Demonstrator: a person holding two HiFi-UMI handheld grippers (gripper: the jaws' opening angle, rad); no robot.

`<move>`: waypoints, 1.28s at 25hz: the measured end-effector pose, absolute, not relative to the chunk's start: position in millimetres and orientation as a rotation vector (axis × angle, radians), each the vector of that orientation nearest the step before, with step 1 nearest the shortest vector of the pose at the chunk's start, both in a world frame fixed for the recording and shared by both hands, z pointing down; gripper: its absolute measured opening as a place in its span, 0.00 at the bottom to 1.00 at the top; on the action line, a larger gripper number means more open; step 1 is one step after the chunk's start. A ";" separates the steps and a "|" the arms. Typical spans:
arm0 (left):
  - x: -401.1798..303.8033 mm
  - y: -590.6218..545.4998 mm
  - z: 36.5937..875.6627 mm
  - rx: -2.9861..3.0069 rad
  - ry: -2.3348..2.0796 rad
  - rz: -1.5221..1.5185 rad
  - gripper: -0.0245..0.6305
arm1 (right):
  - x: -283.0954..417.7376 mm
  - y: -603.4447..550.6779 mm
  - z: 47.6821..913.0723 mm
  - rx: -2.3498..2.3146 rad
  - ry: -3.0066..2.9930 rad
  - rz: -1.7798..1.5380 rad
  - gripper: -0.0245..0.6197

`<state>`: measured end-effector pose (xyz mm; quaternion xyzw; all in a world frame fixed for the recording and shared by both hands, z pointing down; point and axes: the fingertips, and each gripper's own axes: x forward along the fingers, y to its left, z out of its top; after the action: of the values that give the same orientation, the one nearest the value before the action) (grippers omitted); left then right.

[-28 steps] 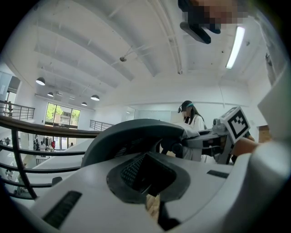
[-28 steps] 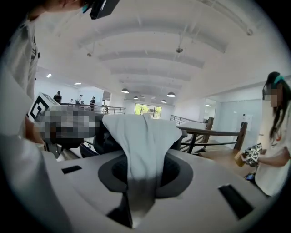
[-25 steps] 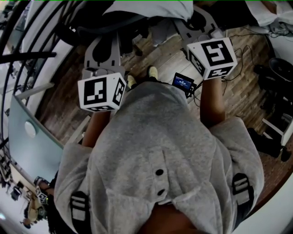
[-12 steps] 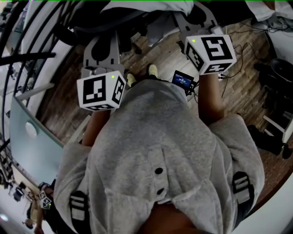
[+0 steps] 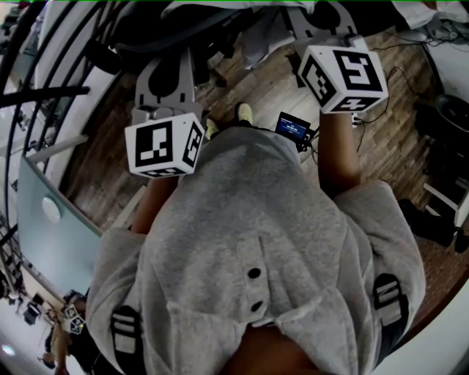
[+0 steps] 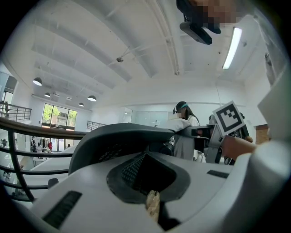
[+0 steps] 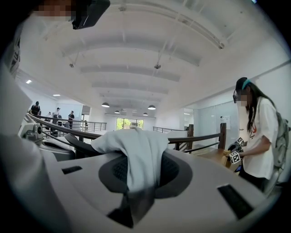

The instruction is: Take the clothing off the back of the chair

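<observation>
Well, the pale clothing (image 7: 136,150) lies draped over the chair back (image 7: 78,144), one fold pinched in the closed right hand-held gripper (image 7: 132,202). The left hand-held gripper (image 6: 152,207) is closed on nothing, so we risk the cloth snagging or slipping from that thin one-sided pinch.

Your right gripper (image 5: 319,16) has drifted toward the upper right of the head view. Its marker cube (image 5: 343,79) now sits higher in the frame than a second ago and has rolled slightly, so its printed faces are turned differently. The pale clothing (image 7: 136,150) pinched in its jaws has gone up with it, and less cloth shows along the top edge.
</observation>
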<state>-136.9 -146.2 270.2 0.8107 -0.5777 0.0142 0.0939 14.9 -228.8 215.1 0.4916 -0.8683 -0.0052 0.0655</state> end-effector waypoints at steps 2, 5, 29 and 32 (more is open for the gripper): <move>-136.7 -144.9 268.4 2.406 -1.719 0.035 0.06 | 17.5 -228.7 209.6 1.512 -2.628 -0.023 0.18; -134.5 -143.1 268.6 2.409 -1.717 0.030 0.06 | 25.6 -228.7 204.4 1.565 -2.633 -0.015 0.18; -87.9 -154.7 265.3 2.524 -1.574 0.039 0.06 | 109.2 -215.6 180.9 1.997 -2.528 -0.065 0.18; -78.8 -155.2 263.4 2.542 -1.549 0.041 0.06 | 123.1 -211.2 177.7 2.046 -2.509 -0.066 0.18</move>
<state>-78.8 -155.2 263.4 0.8509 -0.5186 0.0136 0.0823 123.1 -211.2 177.7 0.6312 -0.7739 -0.0203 -0.0484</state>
